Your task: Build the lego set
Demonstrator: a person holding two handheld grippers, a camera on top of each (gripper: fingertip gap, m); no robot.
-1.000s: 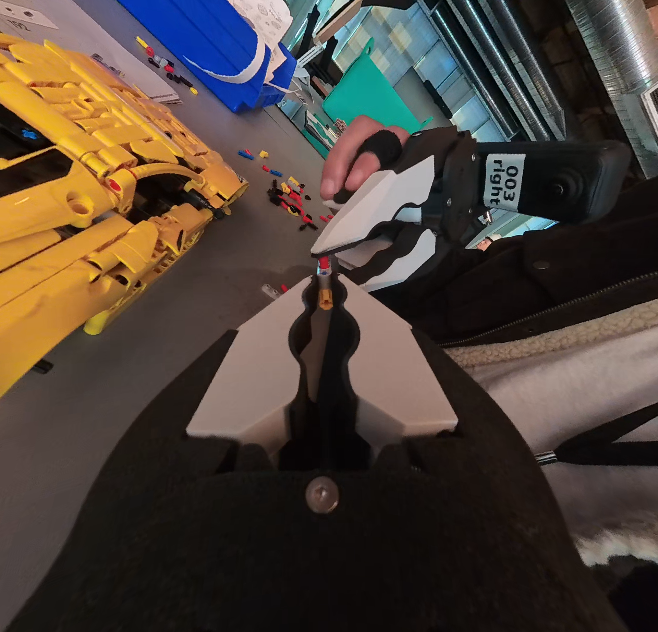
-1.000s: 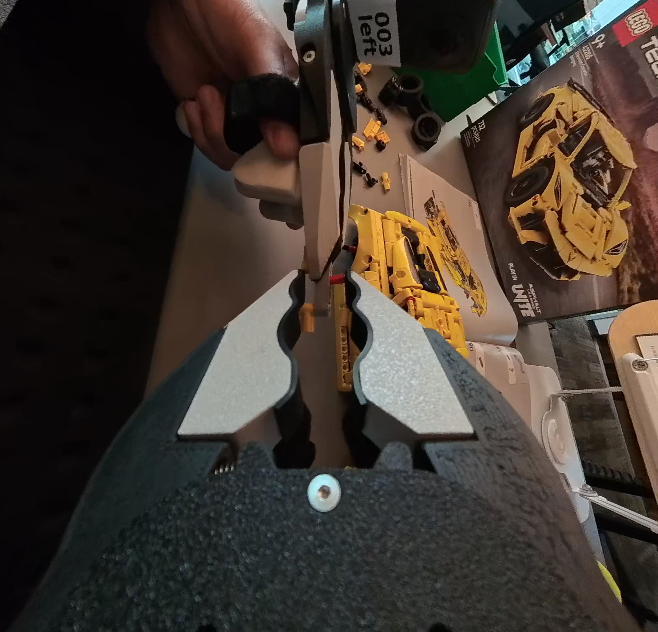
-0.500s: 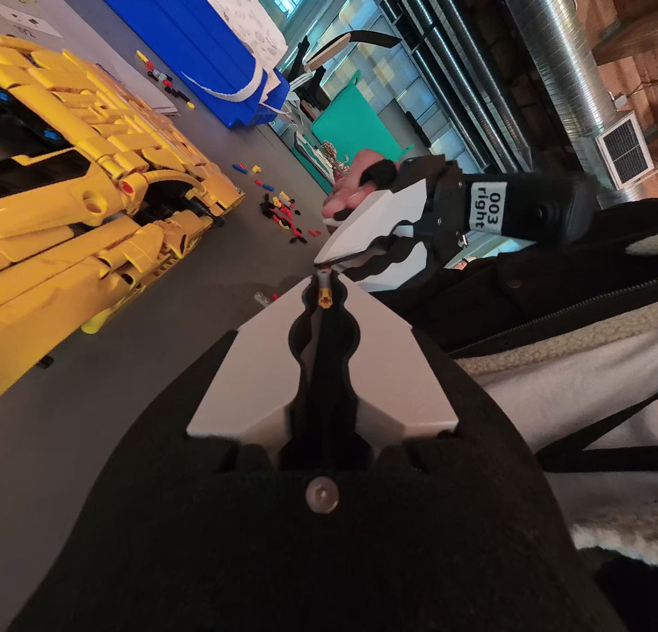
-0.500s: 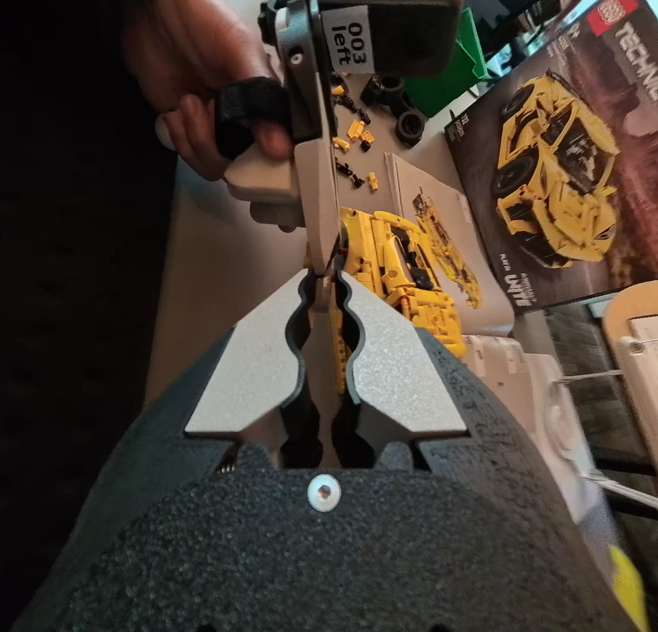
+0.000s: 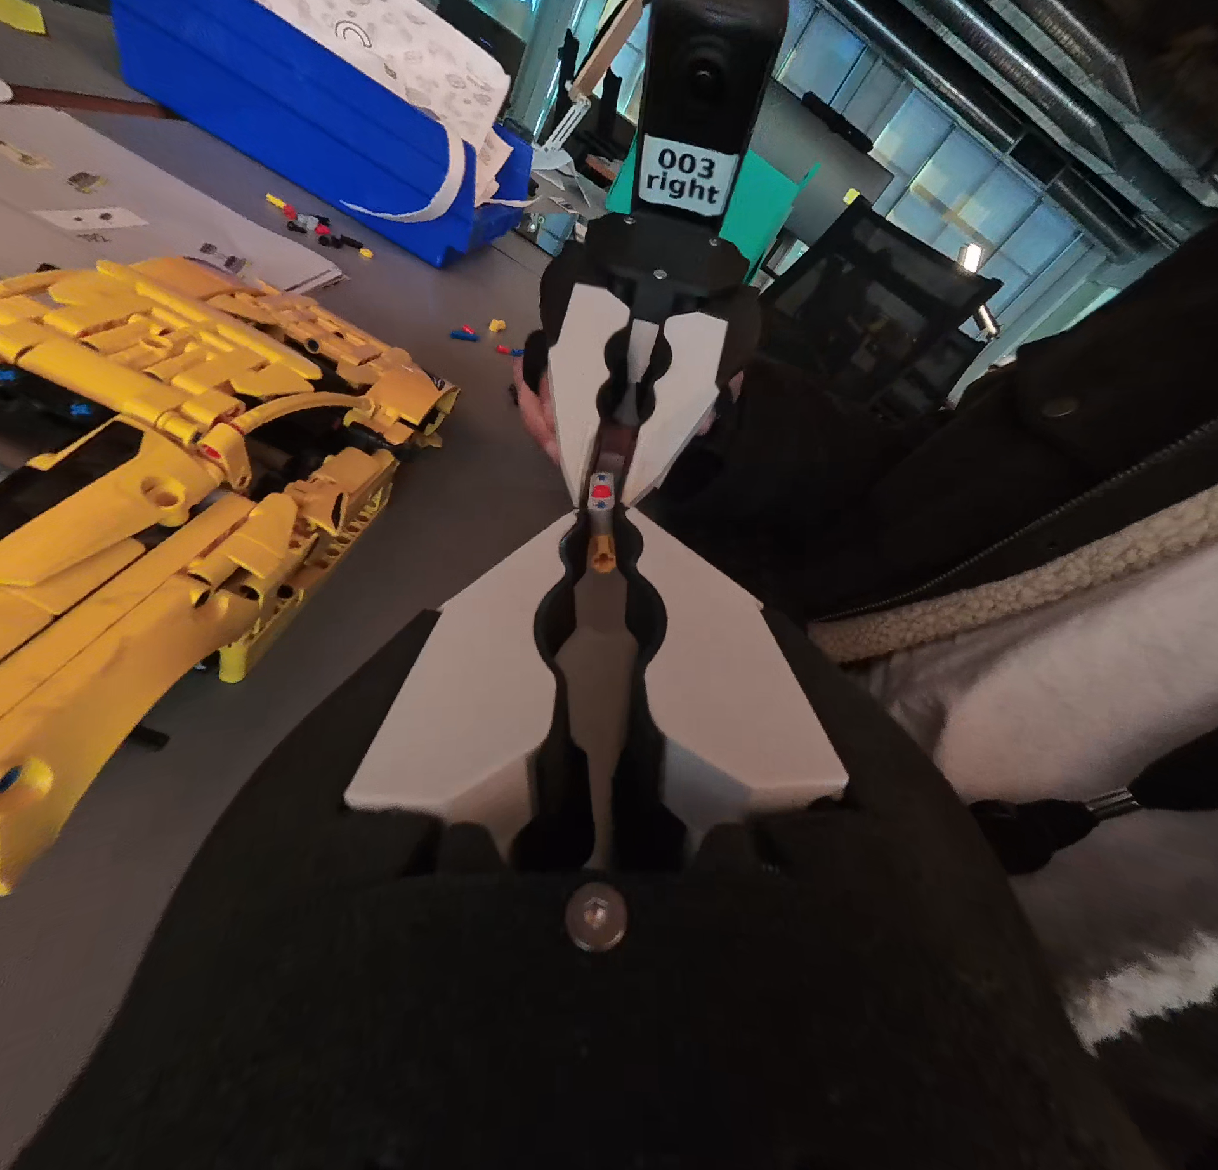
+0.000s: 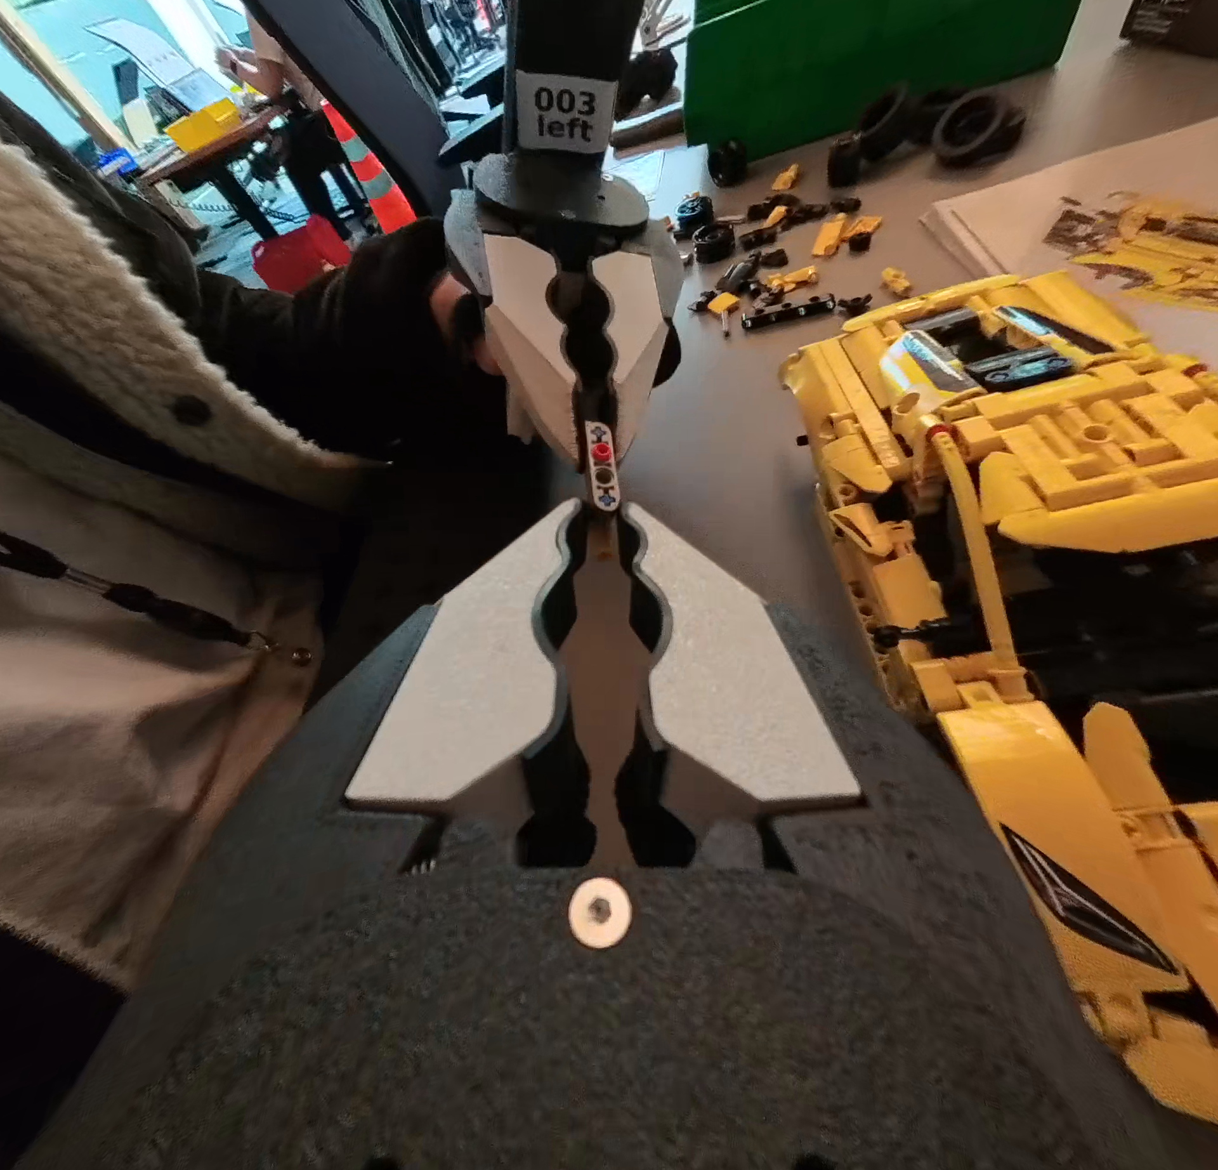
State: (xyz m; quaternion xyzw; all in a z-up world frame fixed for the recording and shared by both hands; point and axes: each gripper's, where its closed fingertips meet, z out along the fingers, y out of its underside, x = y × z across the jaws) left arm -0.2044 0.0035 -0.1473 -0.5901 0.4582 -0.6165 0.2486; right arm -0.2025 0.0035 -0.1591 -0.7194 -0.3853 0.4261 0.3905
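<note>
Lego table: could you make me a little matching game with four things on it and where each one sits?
Things:
1. yellow car
2. blue bin
3. black tyres
4. grey beam

Places:
A. between the two grippers' tips
B. beside the green bin
C. behind scattered small pins
D. in front of the booklet

Pairs: 1-D, 2-C, 3-B, 4-A

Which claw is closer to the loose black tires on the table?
Left. The left claw is on the tires' side of the grey beam both pinch; the right claw is on the far side.
</note>
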